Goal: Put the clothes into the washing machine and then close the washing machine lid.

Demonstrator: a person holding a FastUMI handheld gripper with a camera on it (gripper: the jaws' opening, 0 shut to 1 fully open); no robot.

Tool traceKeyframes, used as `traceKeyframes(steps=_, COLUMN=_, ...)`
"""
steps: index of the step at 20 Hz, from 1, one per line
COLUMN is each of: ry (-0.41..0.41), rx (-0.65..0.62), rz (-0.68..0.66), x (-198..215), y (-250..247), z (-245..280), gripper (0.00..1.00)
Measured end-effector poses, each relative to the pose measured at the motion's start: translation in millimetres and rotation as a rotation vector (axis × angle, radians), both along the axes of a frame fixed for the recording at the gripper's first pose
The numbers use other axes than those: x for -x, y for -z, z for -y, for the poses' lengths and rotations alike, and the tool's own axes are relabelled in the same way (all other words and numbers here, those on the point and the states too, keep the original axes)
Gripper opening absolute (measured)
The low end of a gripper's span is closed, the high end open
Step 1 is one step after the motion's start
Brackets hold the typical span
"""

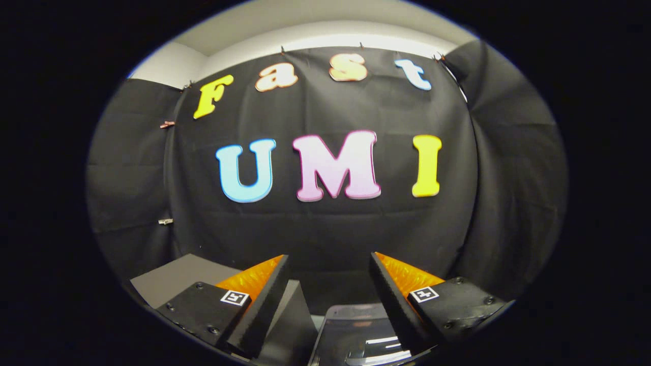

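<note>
Black cloth backs the booth. At lower centre the tongs (329,284) stand apart, empty, over a glossy dark lid (356,335), probably the washing machine's: rigid, slippery, best pushed at its edge. Clothes unseen.

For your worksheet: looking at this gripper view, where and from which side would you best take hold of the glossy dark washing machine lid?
Probably at the near rounded edge of the glossy dark lid, coming from above. It lies low between the open gripper and its orange-and-black fingers, and that thin rim is the part facing them. No handle can be made out.
</note>
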State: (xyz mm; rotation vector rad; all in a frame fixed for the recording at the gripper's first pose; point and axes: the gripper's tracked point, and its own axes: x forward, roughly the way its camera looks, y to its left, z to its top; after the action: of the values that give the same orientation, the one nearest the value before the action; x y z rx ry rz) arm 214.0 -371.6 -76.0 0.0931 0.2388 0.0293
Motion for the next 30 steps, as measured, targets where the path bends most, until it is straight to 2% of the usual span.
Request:
traceKeyframes(steps=4, ry=-0.047, rx=-0.037, rz=0.054, x=9, y=-21, z=-29, gripper=0.99)
traceKeyframes(steps=23, ry=-0.016, rx=-0.028, rz=0.076, x=13, y=-30, z=-23, gripper=0.98)
traceKeyframes(steps=30, ry=-0.033, rx=-0.027, rz=0.09, x=17, y=-38, z=-27, gripper=0.98)
